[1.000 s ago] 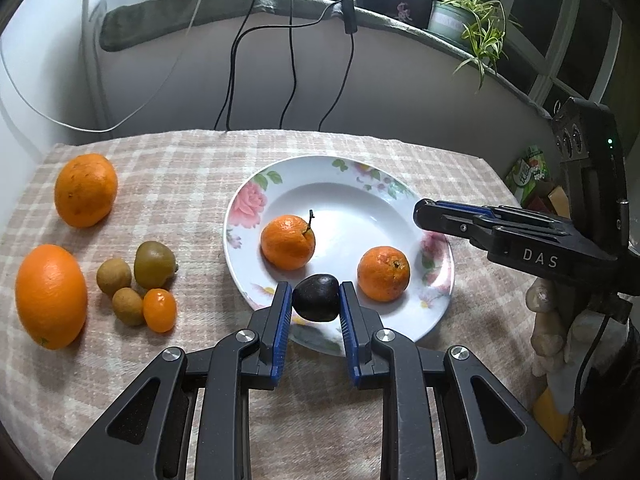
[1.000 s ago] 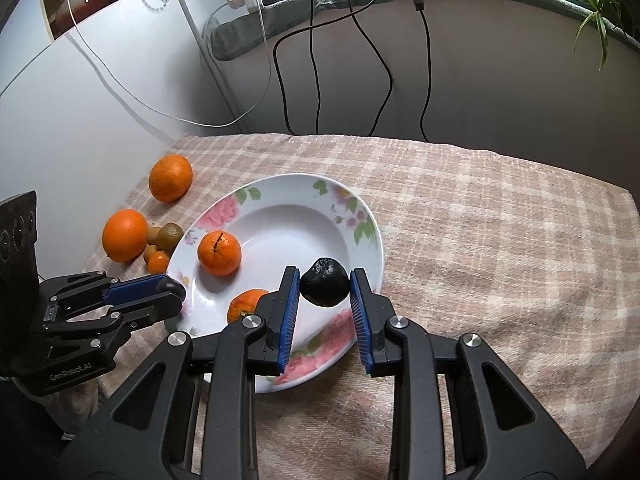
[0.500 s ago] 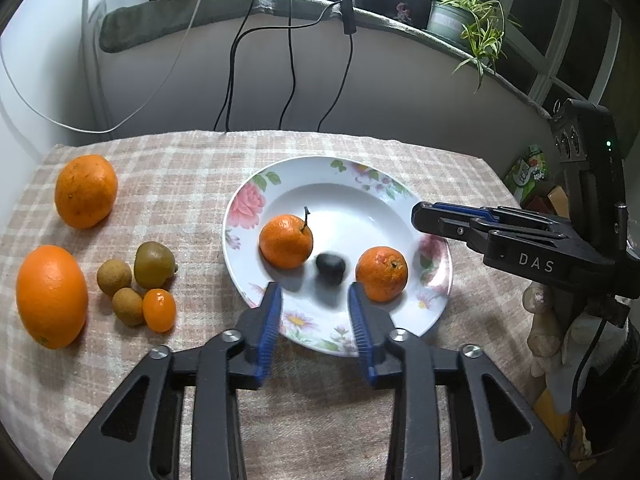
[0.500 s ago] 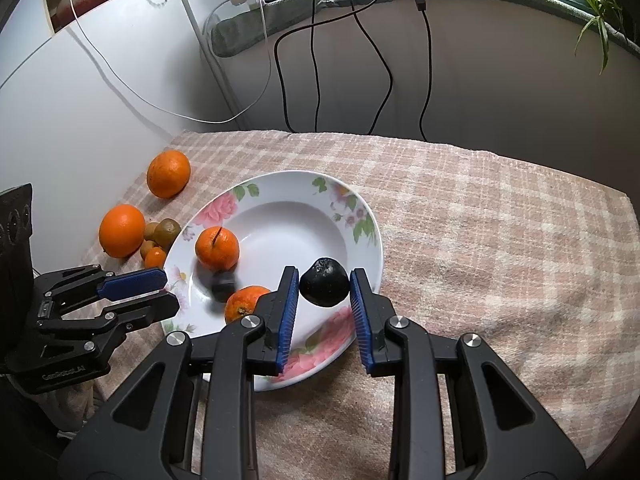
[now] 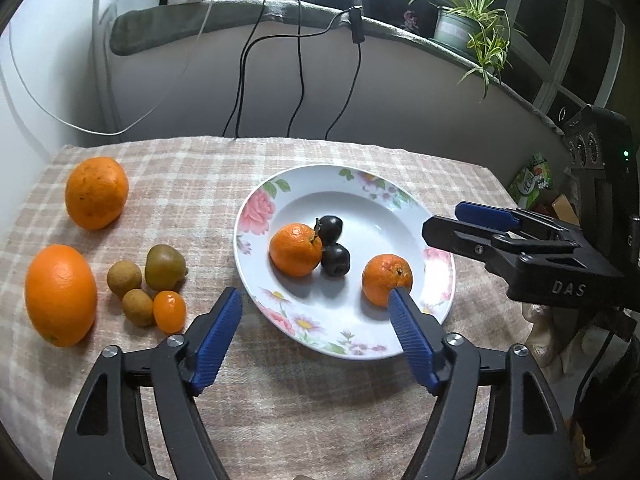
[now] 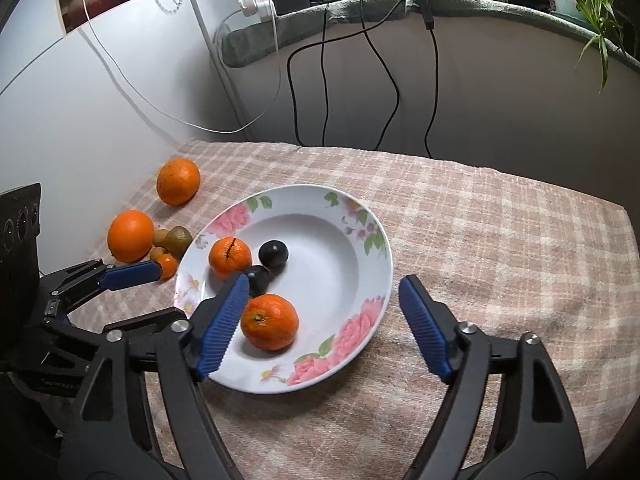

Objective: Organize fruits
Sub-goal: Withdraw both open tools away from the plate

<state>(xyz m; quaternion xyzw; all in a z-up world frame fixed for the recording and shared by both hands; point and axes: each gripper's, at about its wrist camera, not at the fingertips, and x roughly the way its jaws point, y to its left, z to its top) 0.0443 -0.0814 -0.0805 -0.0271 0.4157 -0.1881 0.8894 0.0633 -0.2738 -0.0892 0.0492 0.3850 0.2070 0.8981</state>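
A white flowered plate [image 5: 372, 344] [image 6: 372, 276] on the checked cloth holds two tangerines [image 5: 295, 249] [image 5: 386, 279] and two dark plums [image 5: 335, 259] [image 5: 329, 228]. My left gripper [image 5: 316, 298] hangs over the plate's near rim, its jaws opening wide, nothing between them. My right gripper [image 6: 322, 286] hovers over the plate's right side, jaws also opening, empty; one tangerine [image 6: 270, 322] lies just inside its left finger. The plums [image 6: 273, 253] [image 6: 258, 278] lie beside the stemmed tangerine [image 6: 230, 255].
Left of the plate lie two big oranges [image 5: 60, 294] [image 5: 96, 192], small green-brown fruits [image 5: 165, 266] and a kumquat [image 5: 169, 311]. Cables hang down the back wall. A potted plant [image 5: 472, 26] stands on the ledge. The cloth's right part [image 6: 500, 240] is bare.
Both grippers opened and let go of their dark plums. The plums dropped onto the plate and came to rest beside the stemmed tangerine. Neither hand shifted.
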